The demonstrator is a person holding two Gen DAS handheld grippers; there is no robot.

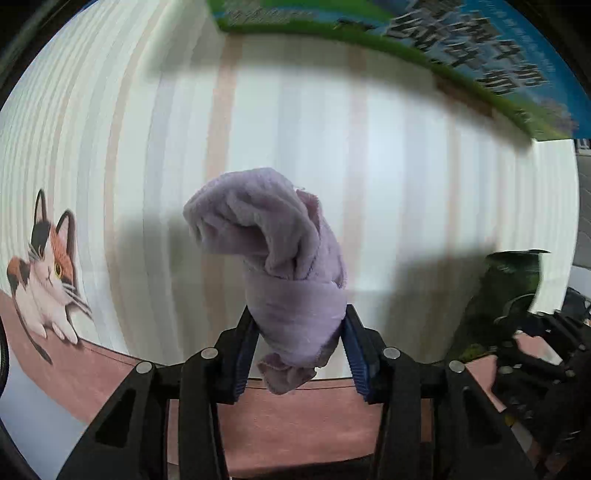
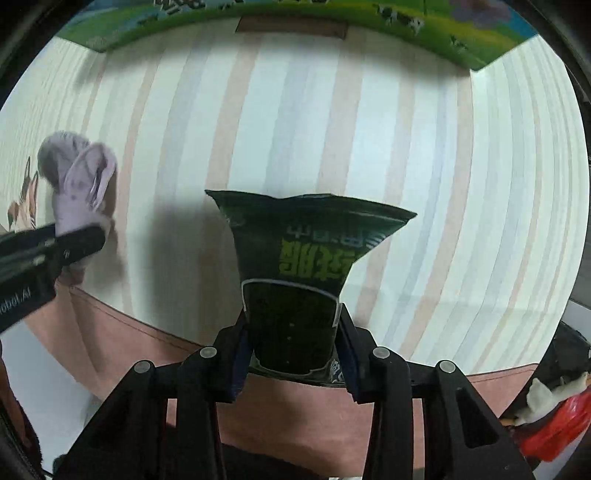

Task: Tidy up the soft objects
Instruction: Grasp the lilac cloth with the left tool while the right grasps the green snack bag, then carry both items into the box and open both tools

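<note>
My left gripper is shut on a lilac fleece cloth, bunched up and held above the striped tablecloth. My right gripper is shut on a dark green snack bag with light green lettering, held upright above the same cloth. In the right wrist view the left gripper with the lilac cloth shows at the far left. In the left wrist view the green bag and the right gripper's black frame show at the right edge.
A cardboard box printed in green and blue stands at the back of the table, also in the right wrist view. A calico cat print marks the tablecloth's left. A pink border runs along the near edge. A red and white object lies low right.
</note>
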